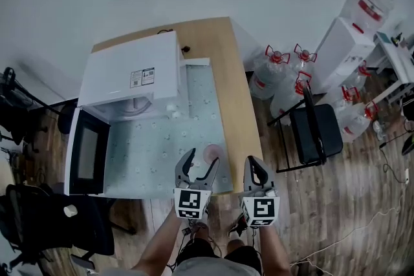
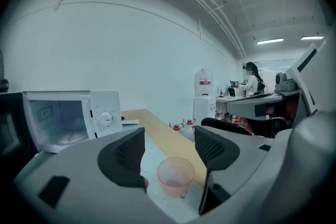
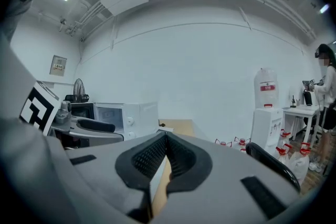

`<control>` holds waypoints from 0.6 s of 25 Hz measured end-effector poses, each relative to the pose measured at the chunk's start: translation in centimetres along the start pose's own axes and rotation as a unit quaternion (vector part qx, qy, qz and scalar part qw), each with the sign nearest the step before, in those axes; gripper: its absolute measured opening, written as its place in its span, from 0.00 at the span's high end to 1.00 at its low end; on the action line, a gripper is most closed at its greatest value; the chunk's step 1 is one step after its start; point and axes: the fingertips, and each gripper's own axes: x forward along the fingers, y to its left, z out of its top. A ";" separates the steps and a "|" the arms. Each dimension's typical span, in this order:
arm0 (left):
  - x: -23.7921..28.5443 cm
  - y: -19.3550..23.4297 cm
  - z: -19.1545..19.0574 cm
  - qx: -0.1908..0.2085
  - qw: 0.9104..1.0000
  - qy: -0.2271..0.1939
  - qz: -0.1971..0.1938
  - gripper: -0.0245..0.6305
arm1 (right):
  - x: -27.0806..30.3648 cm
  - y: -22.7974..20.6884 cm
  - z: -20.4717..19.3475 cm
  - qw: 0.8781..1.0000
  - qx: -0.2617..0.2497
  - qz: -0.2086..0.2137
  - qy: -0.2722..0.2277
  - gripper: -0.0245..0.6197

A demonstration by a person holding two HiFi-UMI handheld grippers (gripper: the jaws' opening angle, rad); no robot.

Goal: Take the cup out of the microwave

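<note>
Two claws hang over the worktop's (image 1: 223, 42) near edge. The left claw (image 1: 199, 163) is spread wide, gripping nothing. The pink cup (image 1: 213, 152) stands upright on the mat (image 1: 187, 119) just beyond its tips, clear of the open-doored microwave (image 1: 132, 71), so it looks delivered. The right claw (image 1: 257, 166) is clenched empty, seemingly idle.

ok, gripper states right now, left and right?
Left gripper: open, holding nothing; the pink cup sits ungripped.
Right gripper: closed, empty.
</note>
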 end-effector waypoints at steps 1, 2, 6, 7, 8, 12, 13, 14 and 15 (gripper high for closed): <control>-0.4 0.2 0.6 -0.001 1.000 -0.002 0.005 0.49 | 0.0 0.1 0.7 1.000 -0.002 0.003 -0.005 0.93; -0.9 0.5 1.1 -0.001 1.000 -0.004 0.010 0.49 | -0.1 0.3 1.3 1.000 -0.003 0.007 -0.010 0.93; -2.7 1.3 3.1 -0.001 0.999 -0.014 0.034 0.53 | -0.3 1.2 3.6 0.999 -0.010 0.026 -0.028 0.93; -3.2 1.5 3.5 -0.002 0.999 -0.015 0.040 0.54 | -0.4 1.5 4.0 0.999 -0.012 0.031 -0.032 0.93; -3.8 1.7 3.9 -0.002 0.999 -0.015 0.045 0.55 | -0.5 1.9 4.5 0.999 -0.013 0.037 -0.036 0.93; -5.8 2.5 5.3 -0.006 0.998 -0.020 0.067 0.60 | -0.6 3.6 6.5 0.997 -0.020 0.062 -0.052 0.93; -6.3 2.7 5.6 -0.005 0.997 -0.022 0.072 0.62 | -0.6 4.1 7.1 0.996 -0.023 0.070 -0.056 0.93; -6.9 3.0 5.9 -0.004 0.997 -0.023 0.078 0.64 | -0.6 4.6 7.6 0.995 -0.025 0.078 -0.060 0.93; -7.5 3.2 6.1 -0.002 0.996 -0.024 0.086 0.65 | -0.6 5.2 8.1 0.994 -0.028 0.087 -0.065 0.93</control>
